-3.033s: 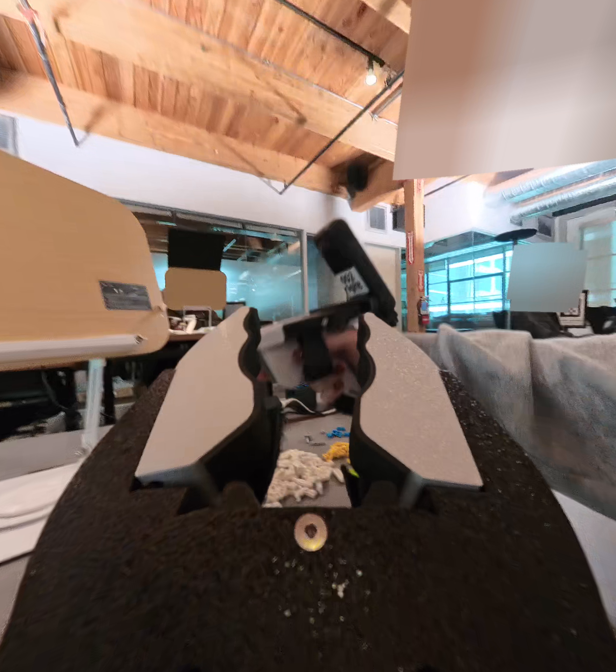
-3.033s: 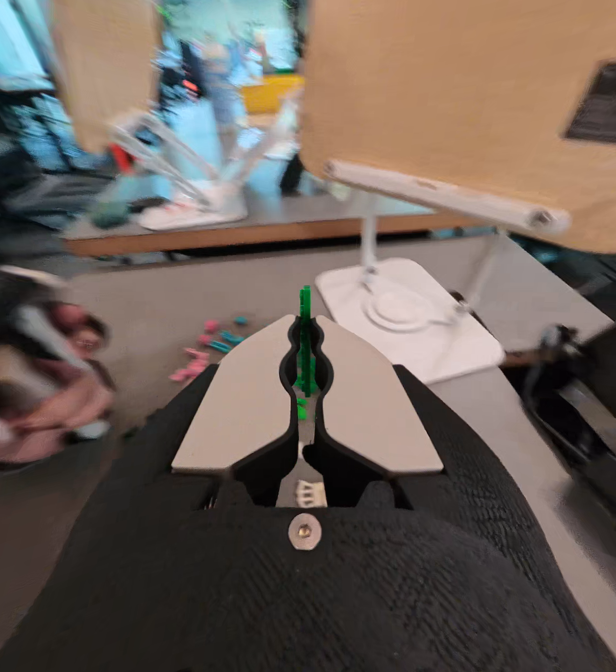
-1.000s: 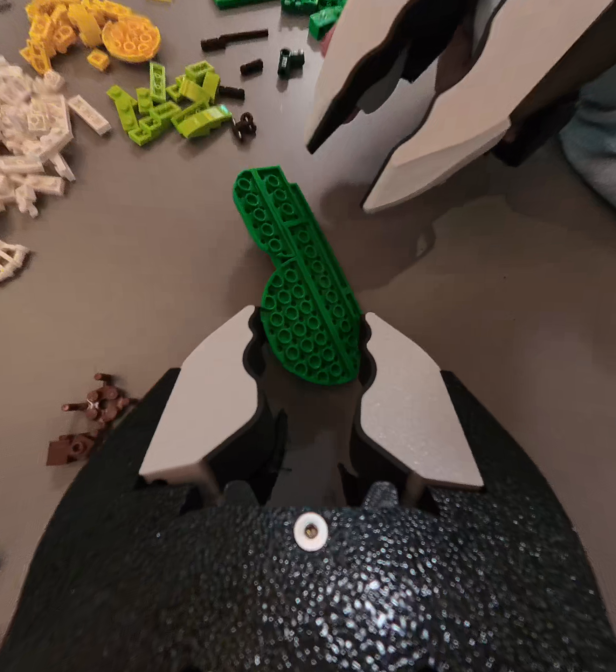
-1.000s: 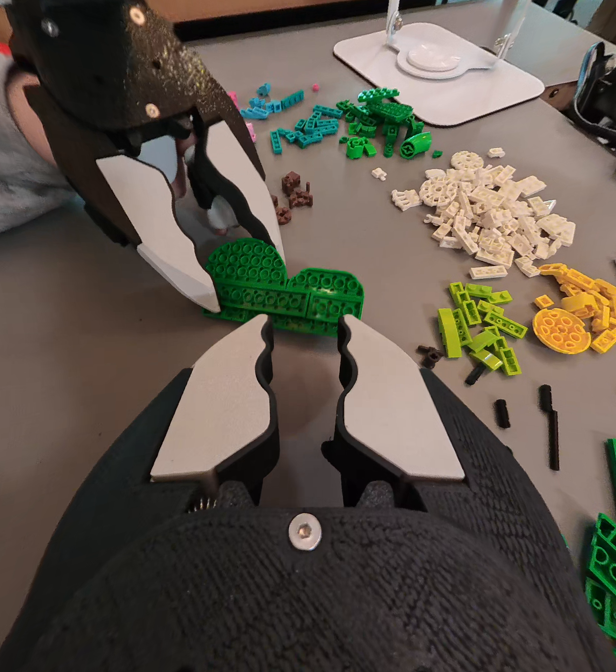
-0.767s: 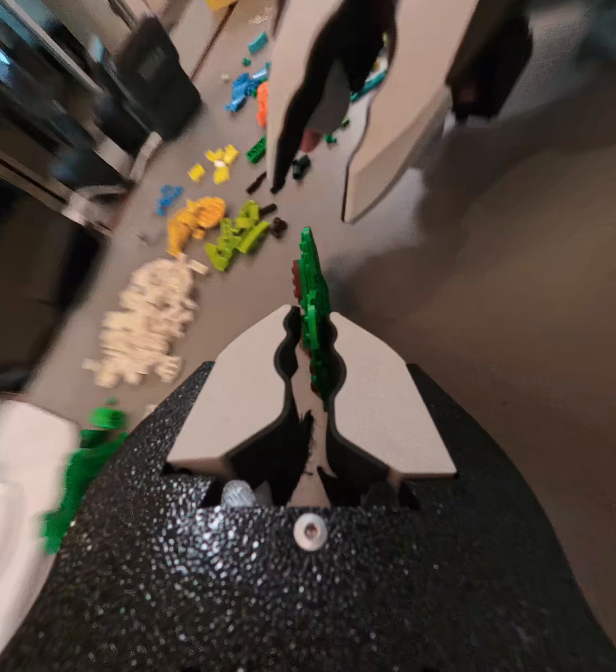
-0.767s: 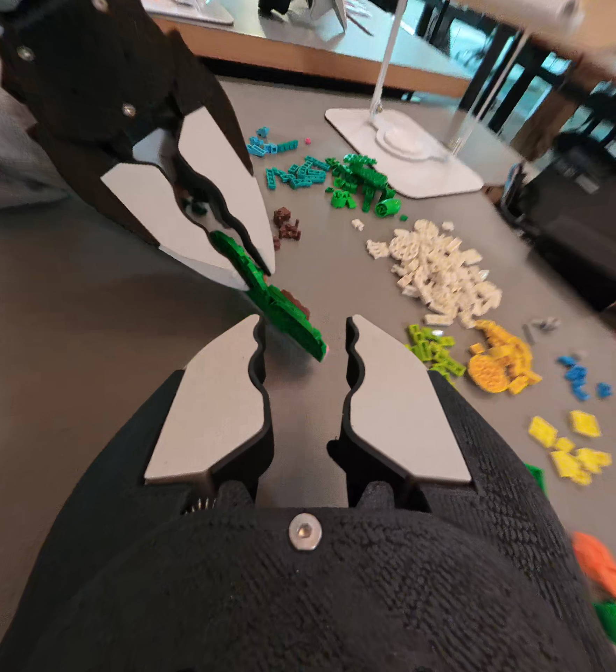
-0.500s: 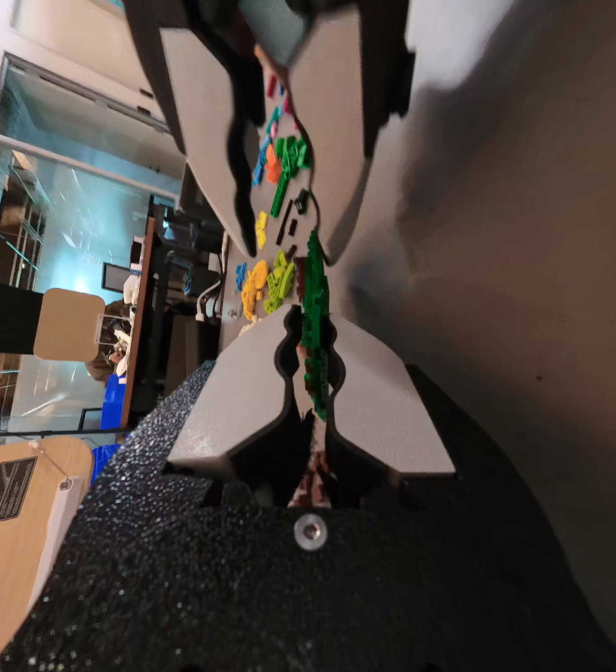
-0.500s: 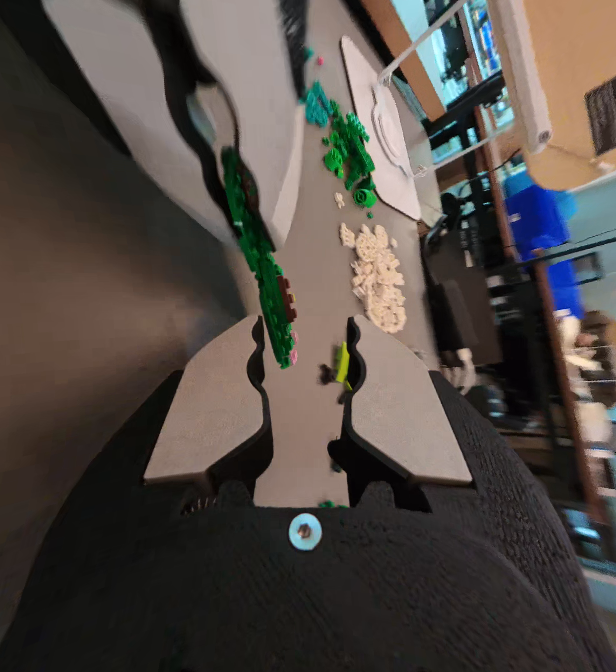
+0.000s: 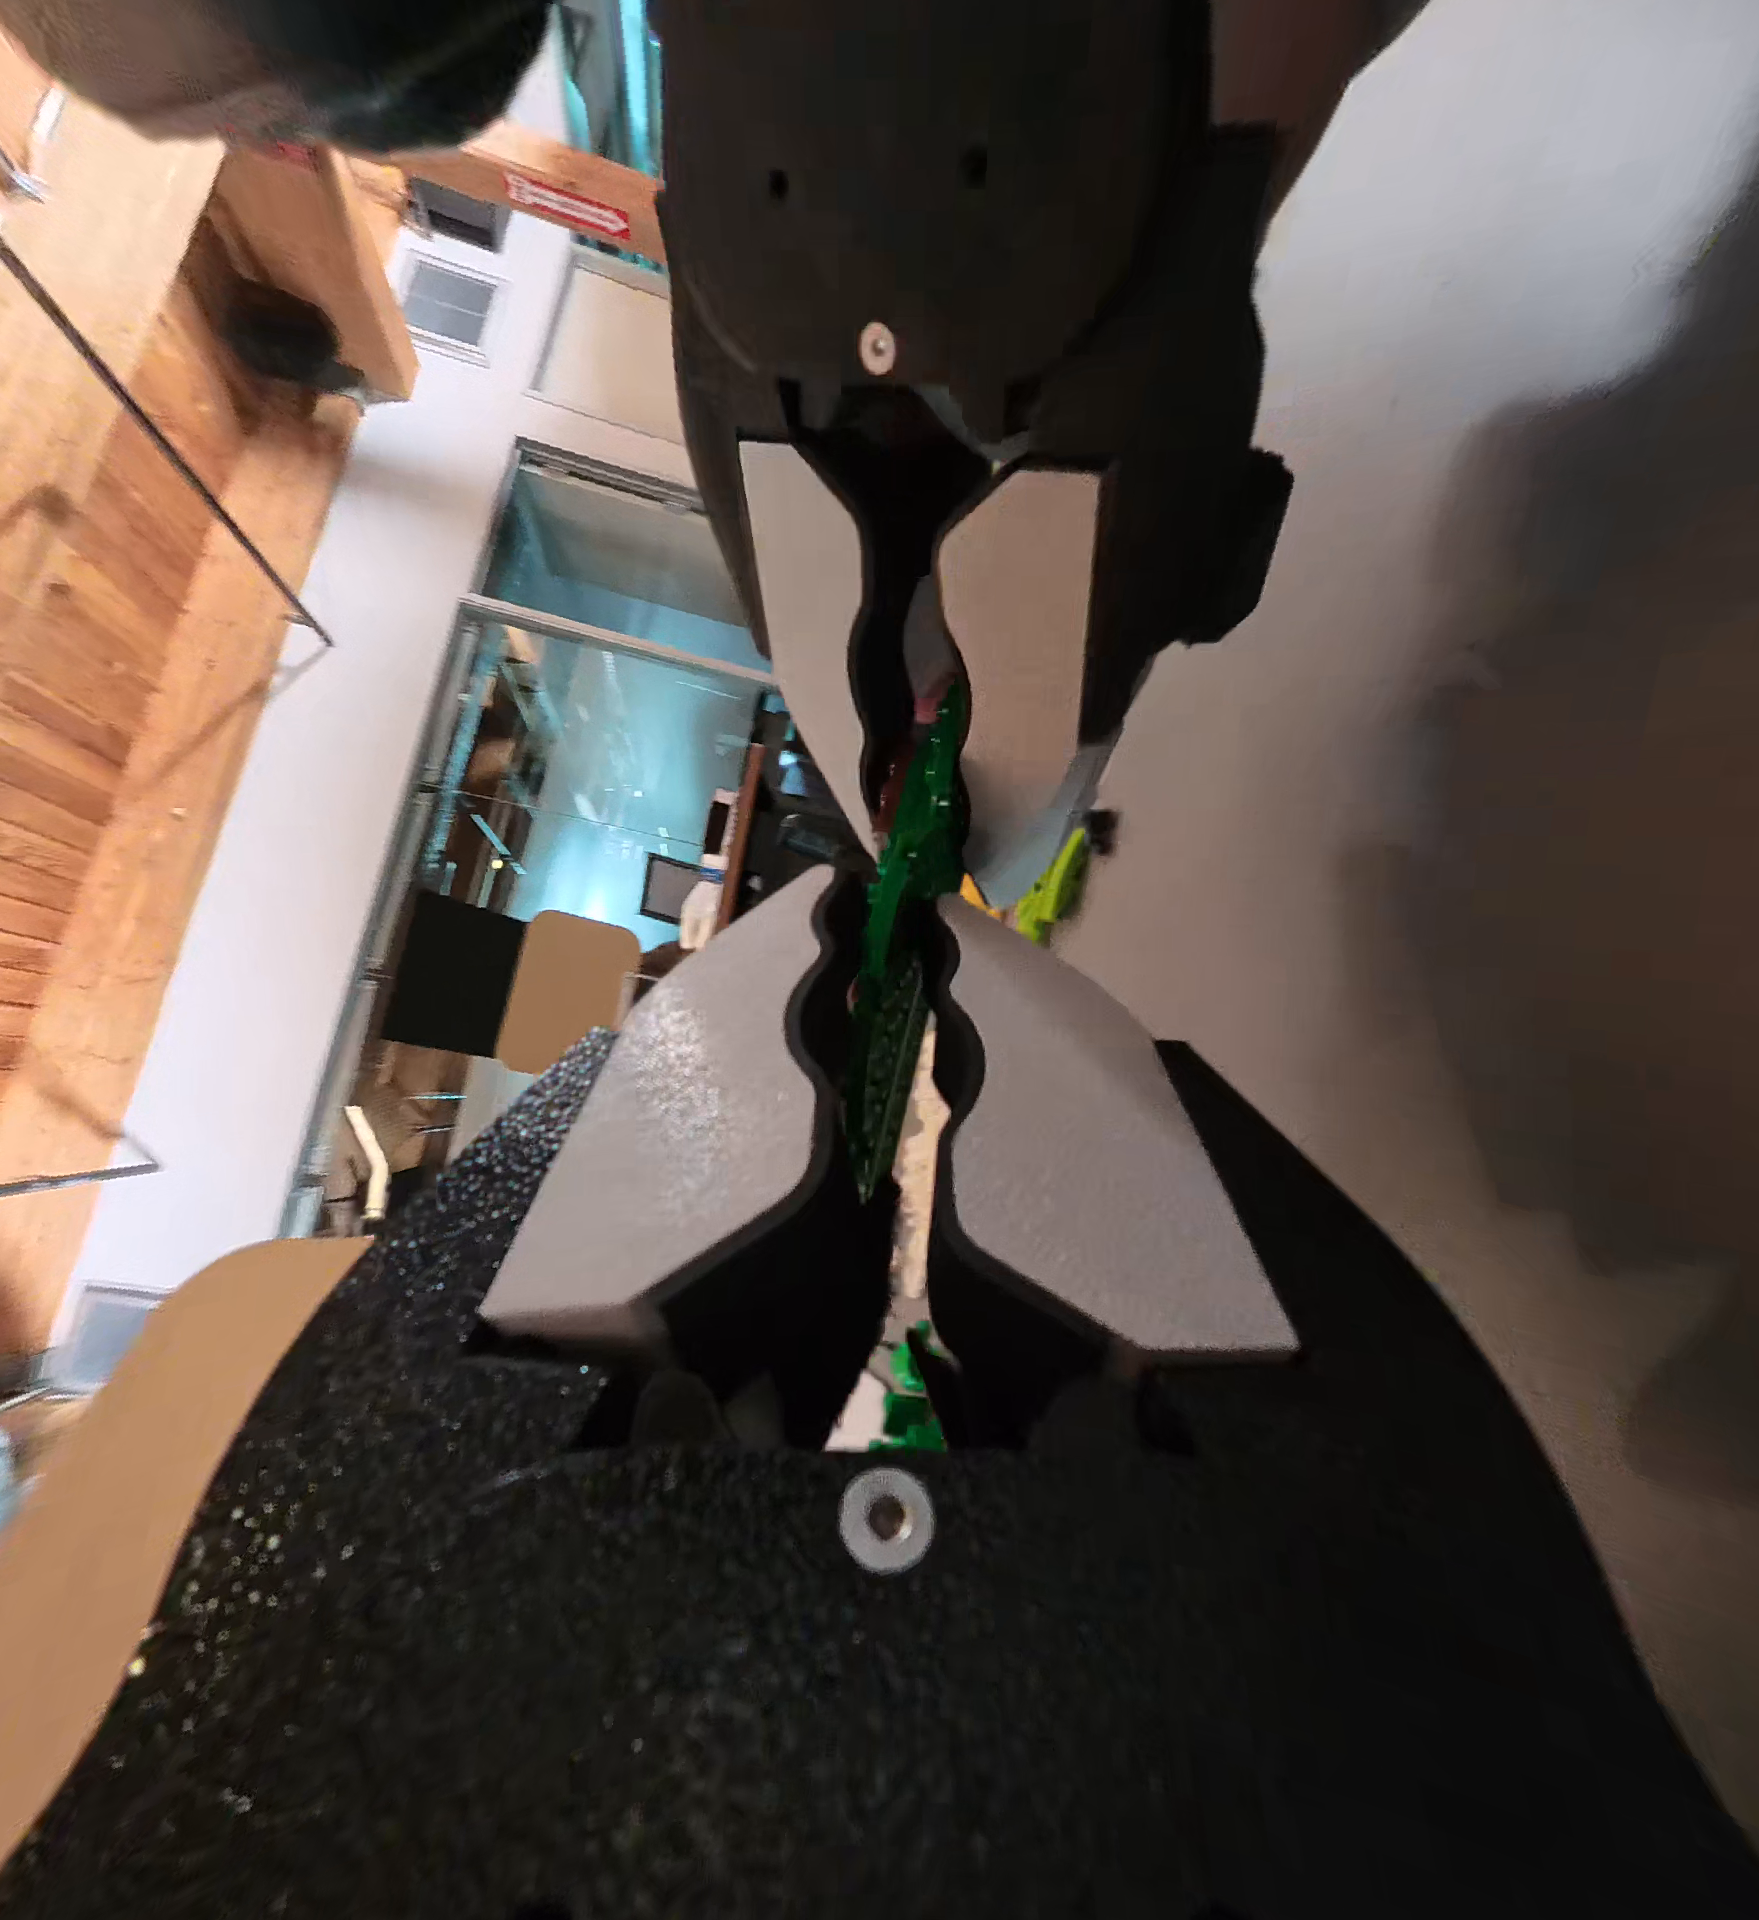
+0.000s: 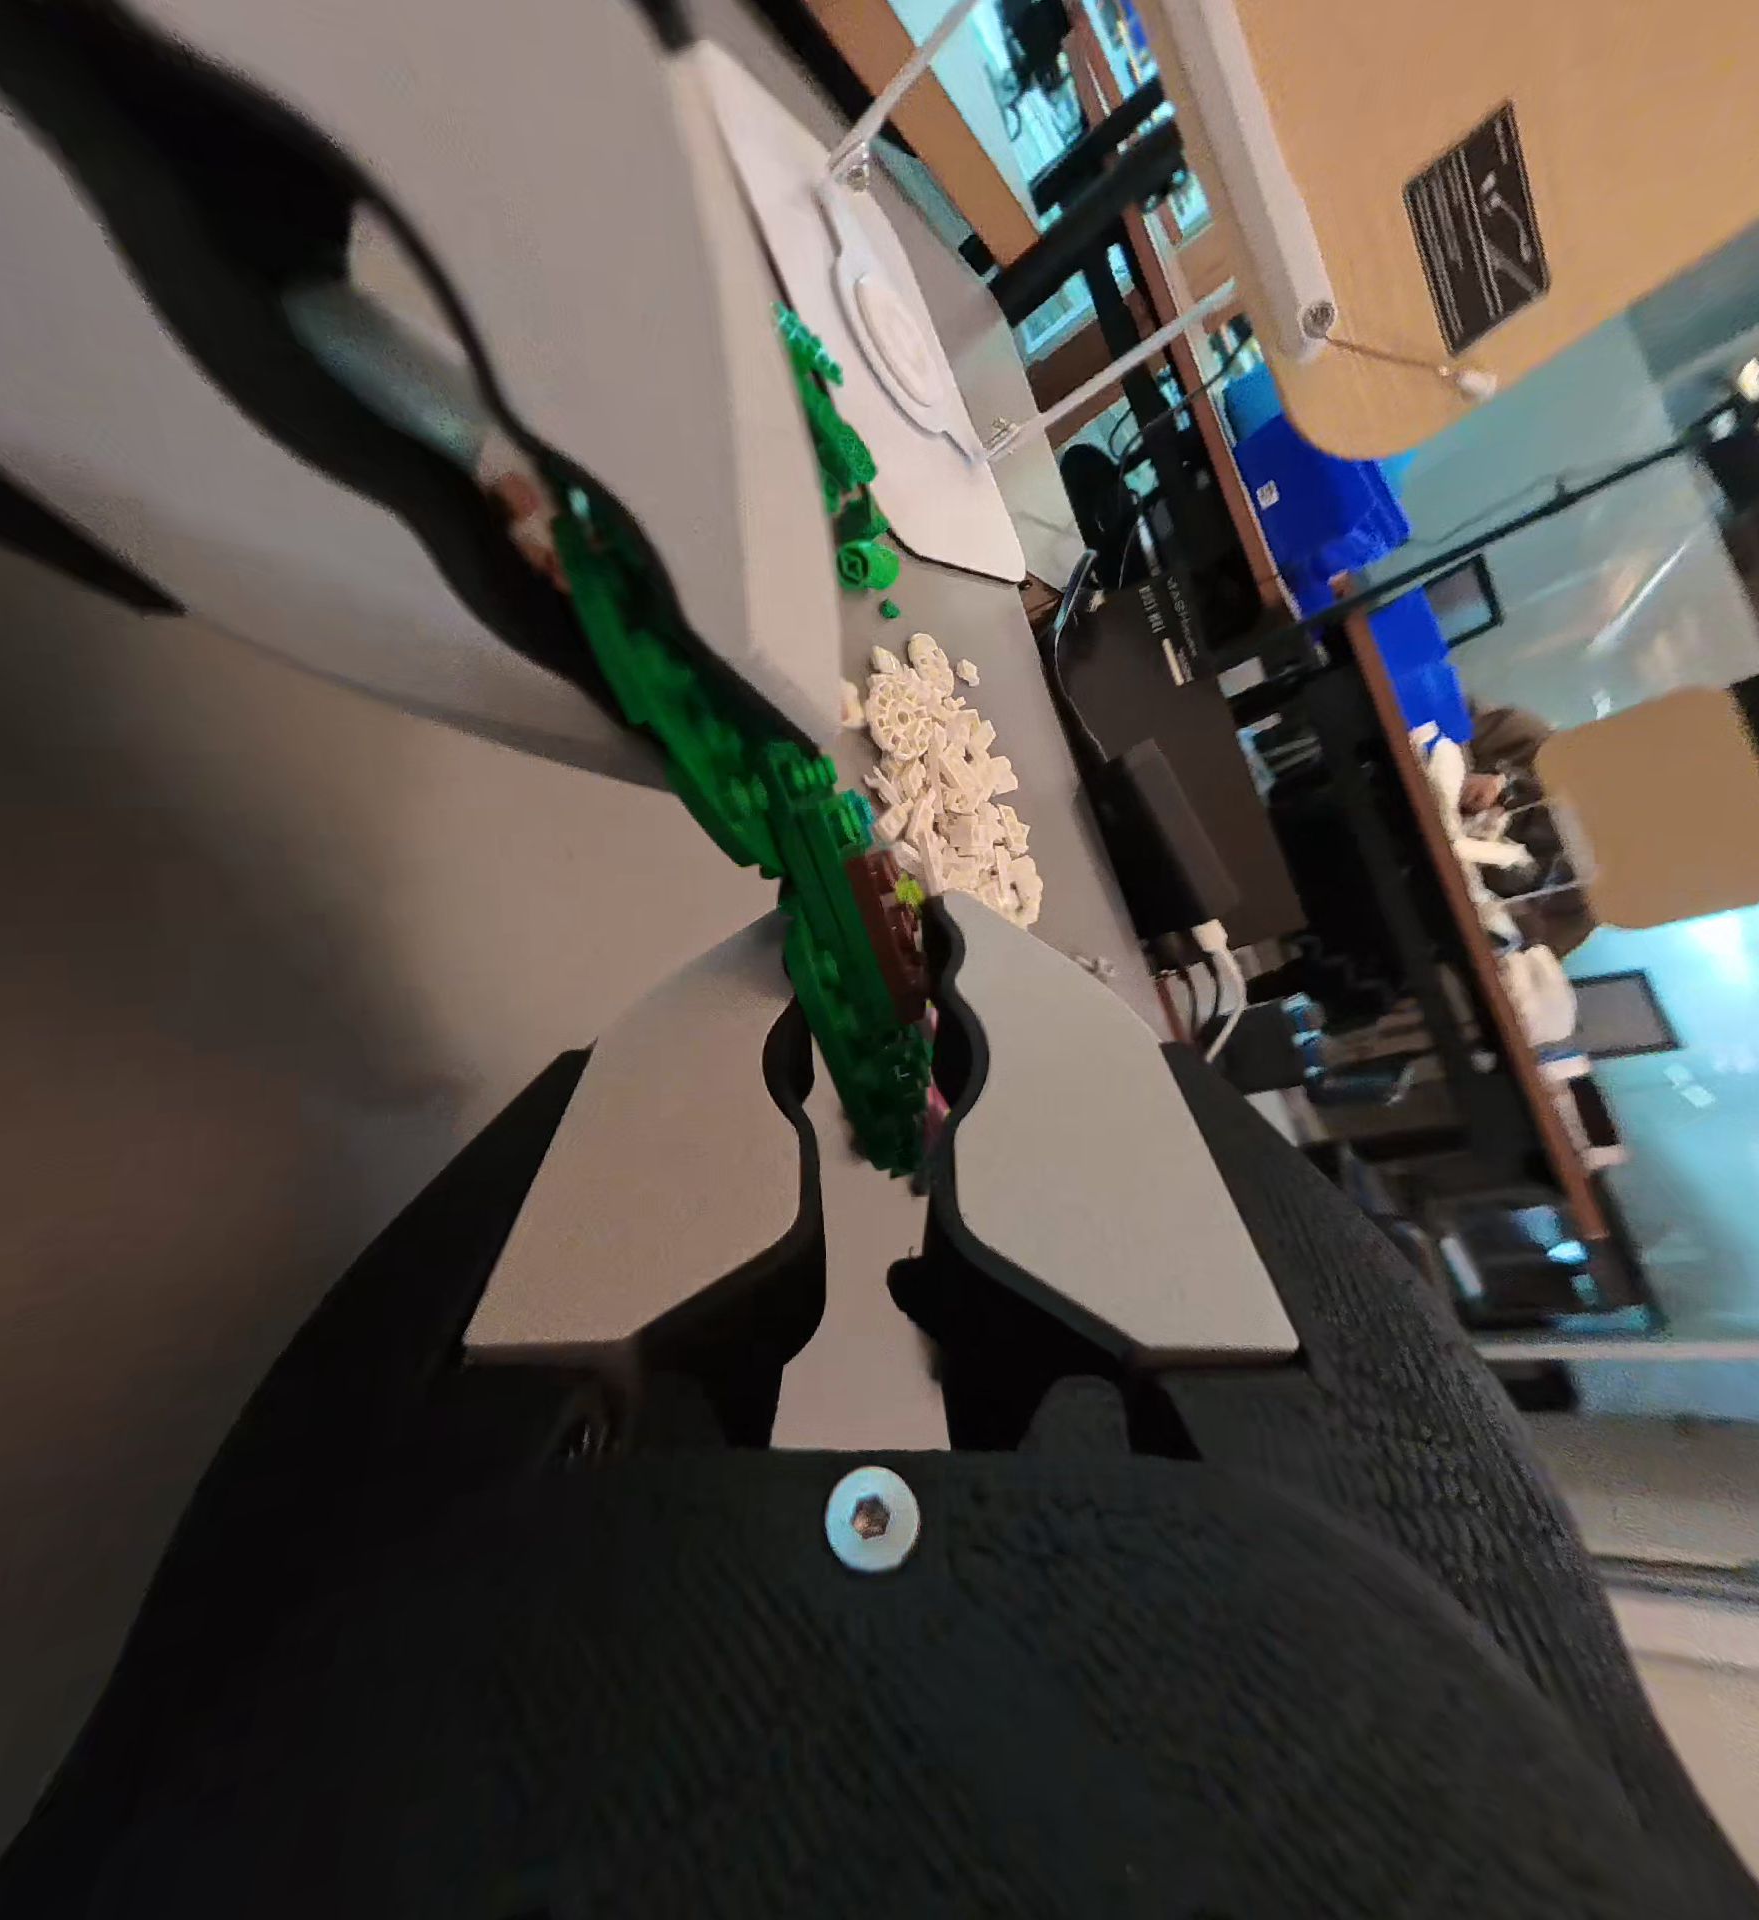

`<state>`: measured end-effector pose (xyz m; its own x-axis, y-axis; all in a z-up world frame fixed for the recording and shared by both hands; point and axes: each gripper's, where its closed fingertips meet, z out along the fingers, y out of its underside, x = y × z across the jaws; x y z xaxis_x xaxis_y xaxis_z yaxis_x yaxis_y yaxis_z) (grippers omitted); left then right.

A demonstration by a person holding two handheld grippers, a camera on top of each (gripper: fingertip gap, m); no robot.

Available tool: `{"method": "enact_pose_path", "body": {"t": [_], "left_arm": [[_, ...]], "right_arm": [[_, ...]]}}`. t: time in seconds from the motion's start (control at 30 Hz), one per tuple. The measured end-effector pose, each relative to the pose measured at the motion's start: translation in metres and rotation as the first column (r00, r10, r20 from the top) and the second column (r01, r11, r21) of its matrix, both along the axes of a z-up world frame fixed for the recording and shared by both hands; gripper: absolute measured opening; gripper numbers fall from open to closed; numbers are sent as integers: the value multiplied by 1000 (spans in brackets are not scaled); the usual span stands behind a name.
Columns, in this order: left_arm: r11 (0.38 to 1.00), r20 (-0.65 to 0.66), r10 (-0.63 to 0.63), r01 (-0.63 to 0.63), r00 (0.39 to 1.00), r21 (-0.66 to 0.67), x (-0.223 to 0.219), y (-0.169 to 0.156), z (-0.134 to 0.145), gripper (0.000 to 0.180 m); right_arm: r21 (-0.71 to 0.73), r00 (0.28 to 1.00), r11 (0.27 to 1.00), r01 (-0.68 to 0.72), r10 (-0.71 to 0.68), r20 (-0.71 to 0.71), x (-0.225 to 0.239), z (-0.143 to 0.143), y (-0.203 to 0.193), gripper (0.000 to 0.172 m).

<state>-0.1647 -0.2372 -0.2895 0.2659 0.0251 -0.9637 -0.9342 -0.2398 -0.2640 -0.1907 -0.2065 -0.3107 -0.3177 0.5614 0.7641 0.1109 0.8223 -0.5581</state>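
- Left wrist view: the left claw (image 9: 896, 914) is seen rolled on its side, with the tabletop (image 9: 1477, 520) standing like a wall at the right of the frame. Its two fingers are clamped on a green brick plate assembly (image 9: 890, 1039), which is held edge-on in the narrow slot between the pads.
- In the same view the right claw (image 9: 922, 800) is seen coming in from above, tip to tip with the left one. The far end of the green assembly is gripped between its fingers, and a brown piece is seen against the plate there.
- Right wrist view: the right claw (image 10: 864, 997) is likewise tilted, and is closed on the near end of the green brick plate assembly (image 10: 833, 966), with brown bricks (image 10: 890, 925) pressed against the right pad.
- The assembly runs diagonally up to the left claw (image 10: 646, 707), which is clamped on its other end. A pile of white bricks (image 10: 948, 769) and a pile of green bricks (image 10: 844, 468) lie on the tabletop (image 10: 231, 883) beyond.
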Motion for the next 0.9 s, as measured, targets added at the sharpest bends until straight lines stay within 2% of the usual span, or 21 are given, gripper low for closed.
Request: {"method": "enact_pose_path", "body": {"t": [0.13,0.23,0.33,0.47,0.6,0.73,0.9], "left_arm": [[999,-79,13,-9,997,53,0,-2,10,11],[998,-100,15,-8,995,62,1,-2,12,14],[998,-41,8,-5,999,57,-1,-2,10,20],[985,199,37,-69,979,156,-15,-3,22,29],[978,337,99,-153,936,139,-36,-6,22,57],[976,327,83,-143,942,163,-35,-7,25,58],[981,267,113,-150,957,123,-33,-3,17,63]], "right_arm": [[-231,999,973,10,-1,42,0,7,-4,19],[-287,998,958,8,11,62,1,9,-5,19],[-245,998,969,14,1,59,0,6,-4,18],[-95,998,995,17,-23,-61,-3,14,4,17],[102,973,989,104,-80,-215,-4,28,22,17],[221,950,961,167,-97,-298,-5,34,30,17],[239,943,960,145,-60,-328,-3,38,23,17]]}}
